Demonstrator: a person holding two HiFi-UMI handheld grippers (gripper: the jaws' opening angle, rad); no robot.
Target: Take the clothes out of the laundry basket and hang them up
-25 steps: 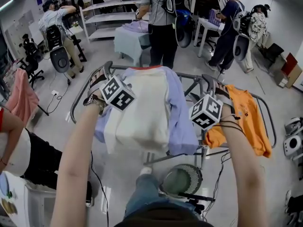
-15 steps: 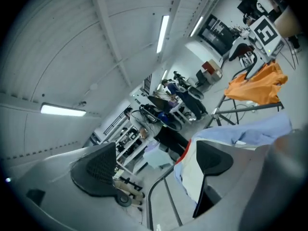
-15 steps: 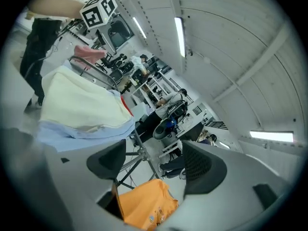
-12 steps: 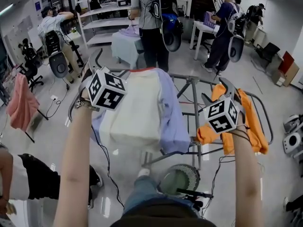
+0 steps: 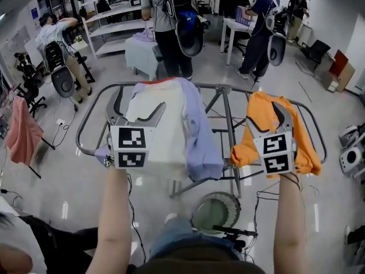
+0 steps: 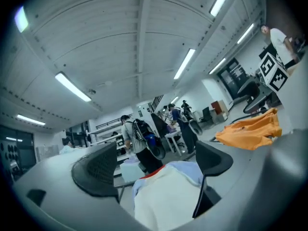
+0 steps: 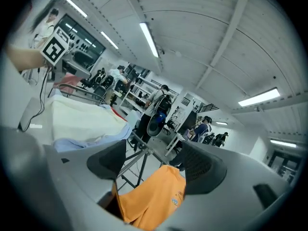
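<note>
Left gripper [image 5: 140, 106] open over cream shirt [image 5: 168, 136], right gripper [image 5: 265, 117] open over orange shirt [image 5: 305, 150], both shirts draped on rack [image 5: 228, 88]

I am in a big open lab or work hall, not a home: a glossy grey floor [image 5: 51, 170], long strip lights [image 6: 72, 86] on a ribbed ceiling, and white metal shelving [image 5: 114, 28] by the wall. Several people [image 5: 168, 21] around me wear backpacks hung with gear, near a table [image 5: 234, 27] and office chairs [image 5: 25, 76], and clothes [image 5: 165, 130] hang on a steel drying rack [image 5: 224, 107].
</note>
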